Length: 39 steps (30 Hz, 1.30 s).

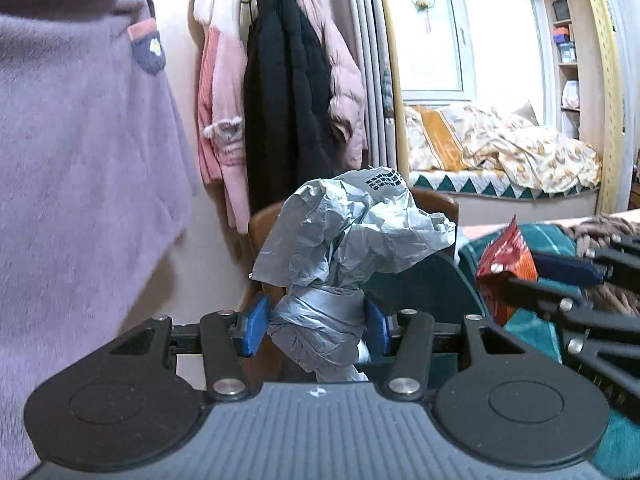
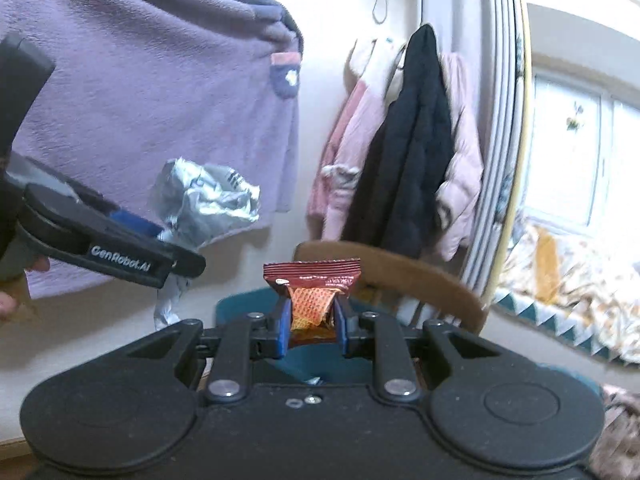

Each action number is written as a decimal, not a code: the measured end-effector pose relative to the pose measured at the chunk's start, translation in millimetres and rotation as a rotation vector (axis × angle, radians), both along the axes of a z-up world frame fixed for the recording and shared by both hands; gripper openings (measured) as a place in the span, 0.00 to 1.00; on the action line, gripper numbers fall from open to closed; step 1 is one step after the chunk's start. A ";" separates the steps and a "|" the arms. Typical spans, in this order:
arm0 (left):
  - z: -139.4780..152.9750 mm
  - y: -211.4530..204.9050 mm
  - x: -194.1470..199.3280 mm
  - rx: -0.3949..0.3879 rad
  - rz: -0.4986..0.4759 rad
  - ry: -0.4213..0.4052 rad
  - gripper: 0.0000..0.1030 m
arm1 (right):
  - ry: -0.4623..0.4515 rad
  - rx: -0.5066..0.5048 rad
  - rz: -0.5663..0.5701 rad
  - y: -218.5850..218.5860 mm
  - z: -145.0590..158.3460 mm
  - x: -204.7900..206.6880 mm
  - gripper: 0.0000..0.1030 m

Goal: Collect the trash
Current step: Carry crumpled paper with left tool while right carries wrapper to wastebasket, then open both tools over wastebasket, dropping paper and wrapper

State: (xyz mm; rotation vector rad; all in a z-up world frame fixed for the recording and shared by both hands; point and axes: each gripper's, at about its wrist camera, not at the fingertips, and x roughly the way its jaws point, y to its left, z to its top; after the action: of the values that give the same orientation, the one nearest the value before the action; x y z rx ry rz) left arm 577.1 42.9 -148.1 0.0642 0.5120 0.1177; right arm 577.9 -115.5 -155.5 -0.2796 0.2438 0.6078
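Observation:
My left gripper (image 1: 316, 326) is shut on a crumpled grey plastic bag (image 1: 348, 232), its blue pads squeezing the bag's twisted lower part; the bag puffs up above the fingers. It also shows in the right wrist view (image 2: 204, 200), held up at the left by the left gripper. My right gripper (image 2: 310, 328) is shut on a red and orange snack wrapper (image 2: 314, 294) that stands up between its blue pads. In the left wrist view the wrapper (image 1: 506, 256) and the right gripper's black fingers (image 1: 560, 276) come in from the right edge.
A brown wooden chair back (image 2: 400, 276) with a teal cushion (image 1: 424, 288) stands just ahead. A purple fleece garment (image 1: 80, 140) hangs at the left; pink and black coats (image 1: 280, 100) hang on the wall. A tall mirror (image 1: 500, 80) reflects a bed and window at the right.

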 end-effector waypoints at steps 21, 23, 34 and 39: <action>-62.0 6.8 127.3 -0.033 0.000 0.221 0.49 | 0.201 -0.125 -0.067 40.2 -53.7 95.8 0.21; -70.9 8.4 132.1 -0.046 -0.002 0.252 0.50 | 0.220 -0.135 -0.068 42.4 -58.5 99.5 0.21; -105.8 -0.2 147.3 -0.060 -0.015 0.372 0.51 | 0.313 -0.151 -0.103 40.1 -80.3 112.4 0.22; -114.8 -5.7 147.5 -0.063 -0.029 0.395 0.56 | 0.300 -0.165 -0.110 39.8 -82.8 111.3 0.27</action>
State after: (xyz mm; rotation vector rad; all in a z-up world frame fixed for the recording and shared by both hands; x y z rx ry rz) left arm 724.6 37.2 -262.8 0.0333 0.9084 0.0602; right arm 689.2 -75.7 -238.3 -0.3315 0.5962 0.5195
